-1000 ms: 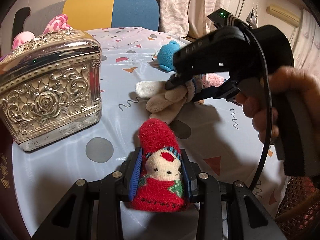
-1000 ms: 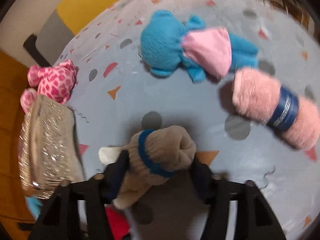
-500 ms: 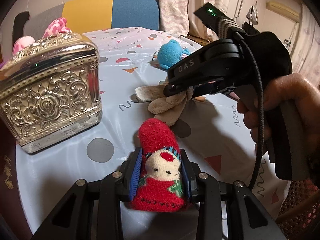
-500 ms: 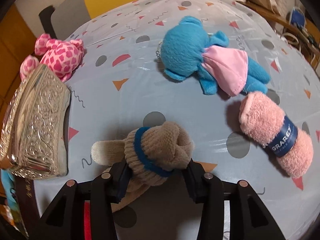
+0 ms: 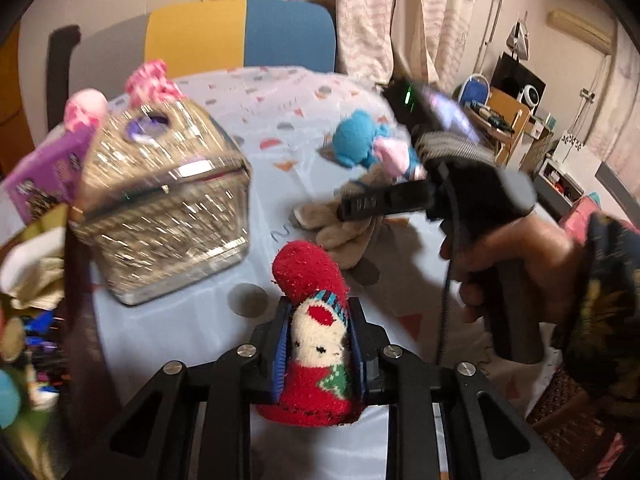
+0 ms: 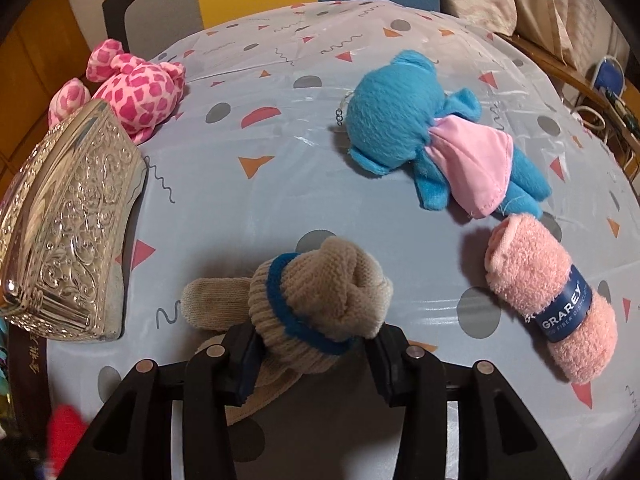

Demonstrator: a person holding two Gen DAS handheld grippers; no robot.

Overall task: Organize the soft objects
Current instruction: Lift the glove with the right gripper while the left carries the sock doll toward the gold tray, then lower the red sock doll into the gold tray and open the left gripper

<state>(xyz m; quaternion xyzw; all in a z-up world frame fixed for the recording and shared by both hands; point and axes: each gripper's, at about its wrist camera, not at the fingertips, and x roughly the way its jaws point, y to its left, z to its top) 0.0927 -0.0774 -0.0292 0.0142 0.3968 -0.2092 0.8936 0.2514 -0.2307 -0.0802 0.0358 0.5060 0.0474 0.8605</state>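
A red fuzzy sock (image 5: 310,276) with a knitted face sits between the blue pads of my left gripper (image 5: 320,314). The jaws are closing and the pads squeeze its sides, with the sock raised a little off the table. My right gripper (image 6: 314,342) is shut on a rolled beige knitted glove (image 6: 320,280) with a blue cuff band. The glove's fingers trail onto the tablecloth. A hand holds the right gripper, seen from the side in the left wrist view over the same glove (image 5: 340,232).
An embossed silver box (image 6: 68,232) stands at the table's left edge, with a pink spotted plush (image 6: 136,92) behind it. A blue plush (image 6: 400,120) in a pink skirt and a rolled pink towel (image 6: 548,300) lie to the right on the patterned tablecloth (image 6: 240,200). A chair (image 5: 240,36) stands behind.
My left gripper has risen with the red sock, so the silver box now shows from higher up. The right gripper has rolled level, still clamped on the beige glove.
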